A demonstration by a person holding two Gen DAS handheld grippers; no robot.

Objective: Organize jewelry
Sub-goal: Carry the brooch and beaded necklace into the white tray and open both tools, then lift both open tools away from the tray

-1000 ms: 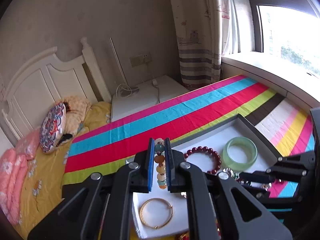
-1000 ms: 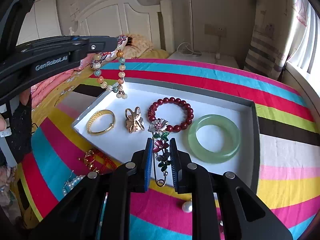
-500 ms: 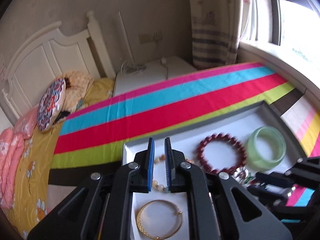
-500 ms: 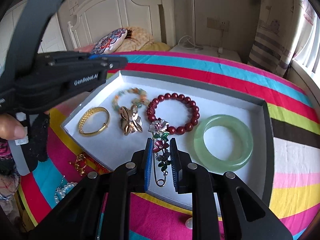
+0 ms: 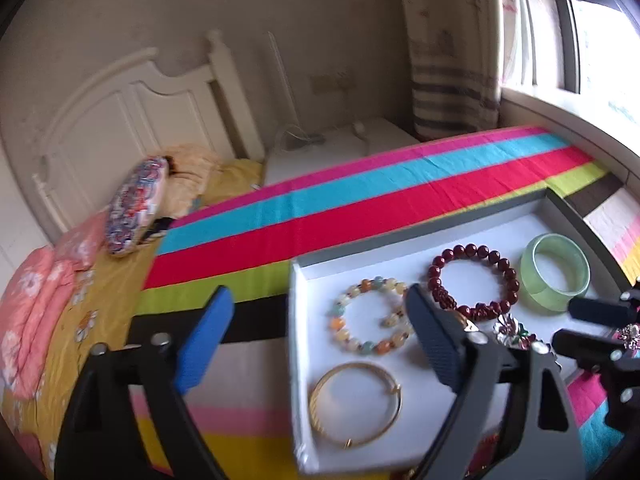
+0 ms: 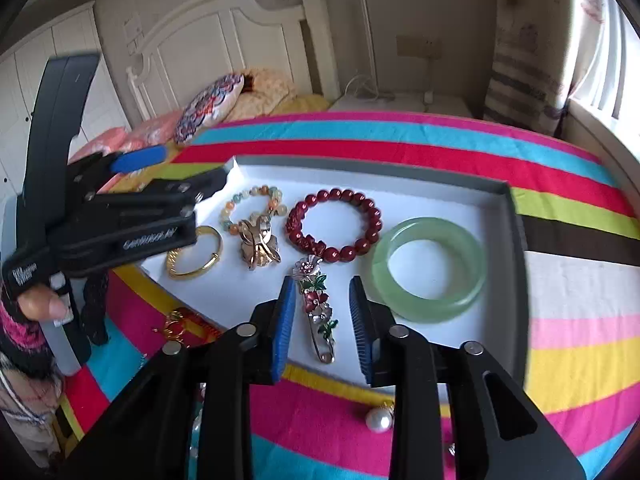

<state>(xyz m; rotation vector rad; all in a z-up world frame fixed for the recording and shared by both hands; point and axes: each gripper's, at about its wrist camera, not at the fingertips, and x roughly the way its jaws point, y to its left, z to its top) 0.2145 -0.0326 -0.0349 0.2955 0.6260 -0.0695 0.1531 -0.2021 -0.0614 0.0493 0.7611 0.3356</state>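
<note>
Left gripper (image 5: 316, 336), its jaws opening wide and gripping nothing, is hovering over the near-left corner of the white tray (image 5: 298, 360). The pastel bead bracelet (image 5: 370, 310) is lying flat on the tray floor just inside the right finger, apart from both pads; the gold bangle (image 5: 354, 404) is lying nearer the wrist, between the fingers. Right gripper (image 6: 322, 322), its jaws opening, is straddling the flower brooch (image 6: 316, 304), which is resting on the tray with neither pad touching it. The green jade bangle (image 6: 430, 270) is lying just beyond its right finger, the red bead bracelet (image 6: 334, 226) ahead of the fingertips.
</note>
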